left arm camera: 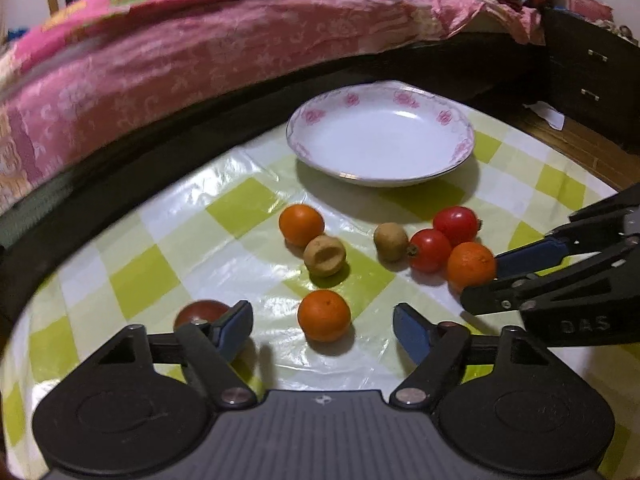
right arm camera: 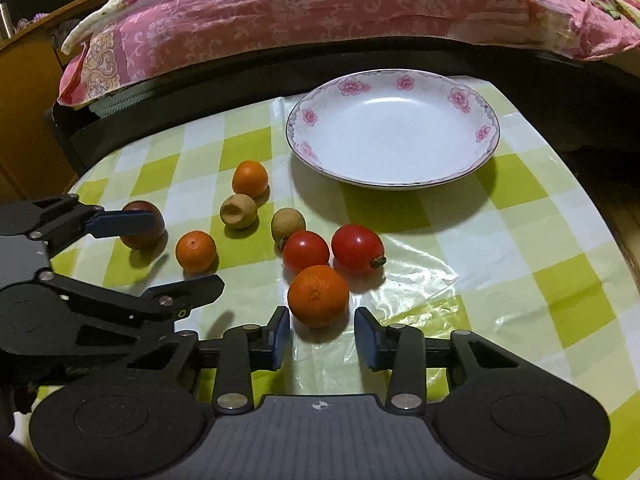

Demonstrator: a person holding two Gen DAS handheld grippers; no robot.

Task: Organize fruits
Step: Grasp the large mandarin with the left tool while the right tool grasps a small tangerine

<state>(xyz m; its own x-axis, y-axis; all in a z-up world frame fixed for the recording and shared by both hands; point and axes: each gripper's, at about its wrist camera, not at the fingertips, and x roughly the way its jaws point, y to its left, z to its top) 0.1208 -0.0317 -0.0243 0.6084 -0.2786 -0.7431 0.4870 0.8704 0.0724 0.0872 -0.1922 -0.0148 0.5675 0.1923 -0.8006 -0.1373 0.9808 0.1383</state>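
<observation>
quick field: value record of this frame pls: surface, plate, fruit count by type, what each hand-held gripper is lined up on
surface: green-and-white checked tablecloth
plate: white, pink flower rim, holds nothing
oranges: three, all on the cloth
red fruits: three, one partly hidden behind the left finger
brown fruits: two
left hand-held gripper: open, orange between its fingers, not pressed
right hand-held gripper: open, orange between its fingers, gaps both sides

Dim indoor light, glare on the glossy tablecloth (left arm camera: 224,184), soft shadows, blurred fisheye-bent edges with dark corners.
</observation>
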